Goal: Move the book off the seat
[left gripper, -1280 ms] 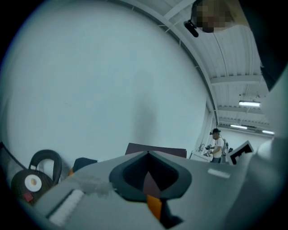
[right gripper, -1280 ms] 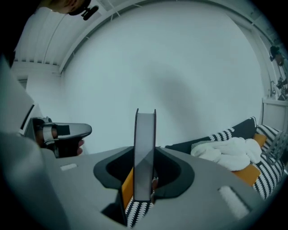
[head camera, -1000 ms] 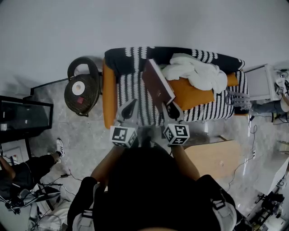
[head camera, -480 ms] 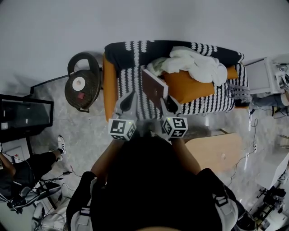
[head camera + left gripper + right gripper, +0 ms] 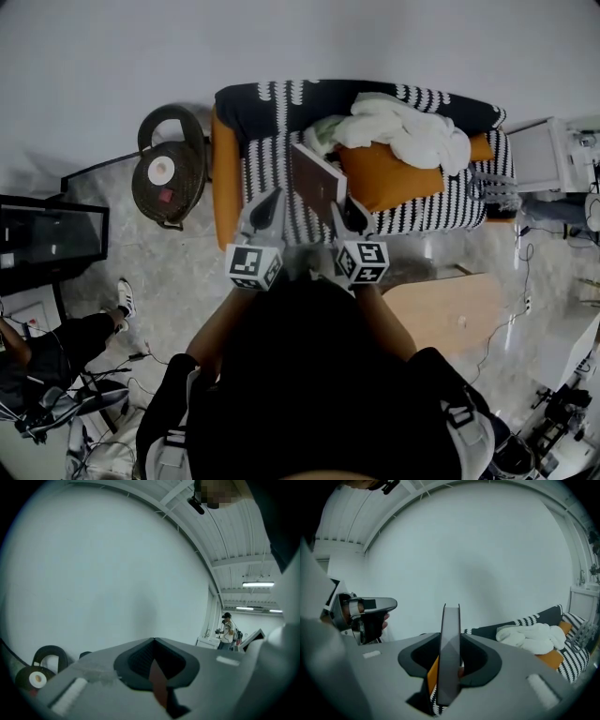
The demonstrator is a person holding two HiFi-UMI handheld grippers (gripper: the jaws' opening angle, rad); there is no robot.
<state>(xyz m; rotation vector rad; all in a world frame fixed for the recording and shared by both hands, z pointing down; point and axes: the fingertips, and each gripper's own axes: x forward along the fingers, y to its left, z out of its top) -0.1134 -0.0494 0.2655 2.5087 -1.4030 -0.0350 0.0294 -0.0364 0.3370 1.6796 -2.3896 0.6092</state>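
The book point(image 5: 317, 180) is clamped at its near lower corner by the right tool point(image 5: 349, 217). It is held on edge and tilted over the striped seat point(image 5: 272, 173) of the sofa point(image 5: 223, 192). In the right gripper view the book is seen upright between the jaws, with both pads pressed against its covers. The left tool point(image 5: 264, 212) is held just left of the book, apart from it. Its jaws are seen together in the left gripper view, with nothing gripped between them.

The task is judged to be about half done. The book has been picked up and appears raised from the seat, though contact at its far edge cannot be ruled out. It has not yet been carried clear of the sofa, and no resting place has been reached. What is left is to bring it away and set it down, perhaps on the side table point(image 5: 173, 208) at the left or the wooden worktop point(image 5: 441, 328) at the near right.

By count, one book, two tools, one sofa, one orange cushion point(image 5: 394, 187), one white blanket point(image 5: 408, 131), one side table and one worktop are seen.
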